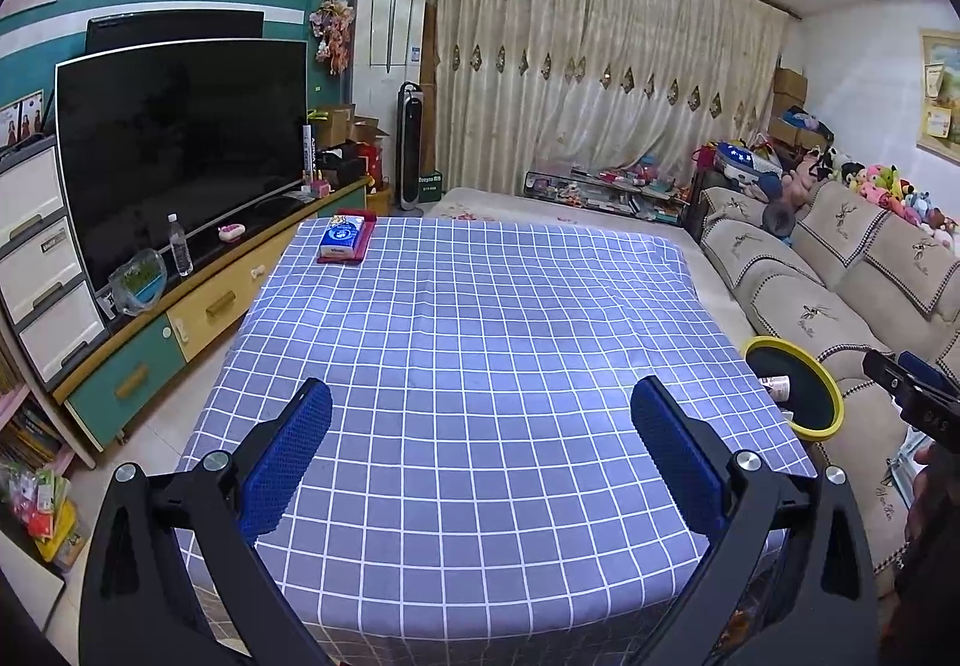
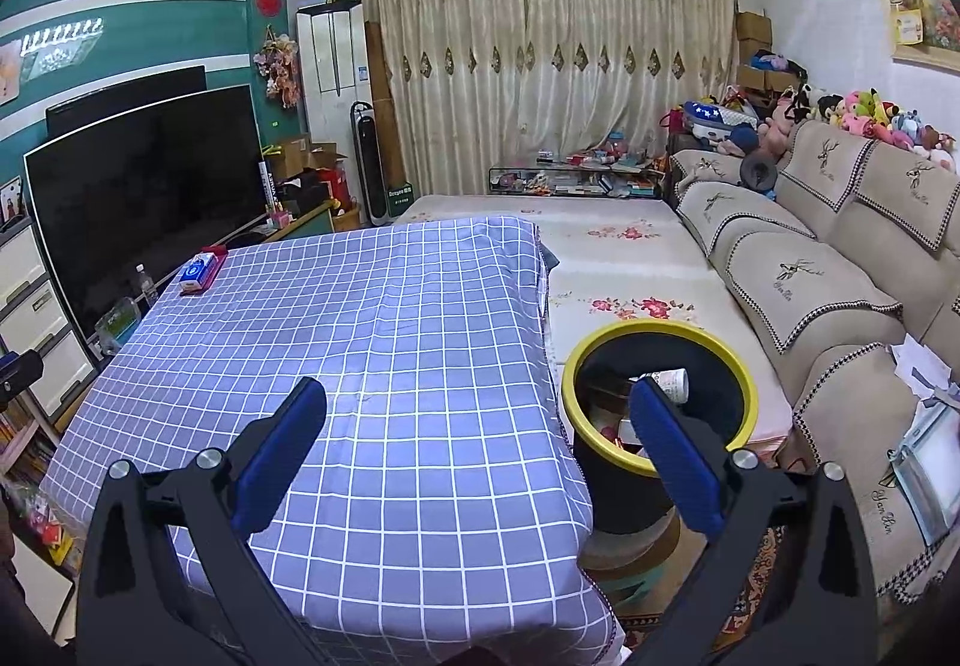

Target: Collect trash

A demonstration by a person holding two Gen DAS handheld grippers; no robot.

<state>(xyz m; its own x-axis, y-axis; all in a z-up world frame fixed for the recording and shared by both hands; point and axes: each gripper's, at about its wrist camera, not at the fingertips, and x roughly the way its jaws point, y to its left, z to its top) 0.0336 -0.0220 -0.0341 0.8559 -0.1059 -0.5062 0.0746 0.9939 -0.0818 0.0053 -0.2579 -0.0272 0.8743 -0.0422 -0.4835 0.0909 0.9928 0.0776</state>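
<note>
Both tongs [image 1: 480, 438] [image 2: 477, 441] agape above tablecloth [image 1: 480, 306]

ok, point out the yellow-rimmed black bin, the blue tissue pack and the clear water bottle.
yellow-rimmed black bin [image 2: 743, 366]: right wrist view, yellow rim.
blue tissue pack [image 1: 342, 239]: left wrist view, top face.
clear water bottle [image 1: 180, 248]: left wrist view, body.

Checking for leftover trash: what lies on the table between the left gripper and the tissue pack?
Nothing: only bare checked tablecloth lies between the left gripper and the tissue pack, as the left wrist view shows.
</note>
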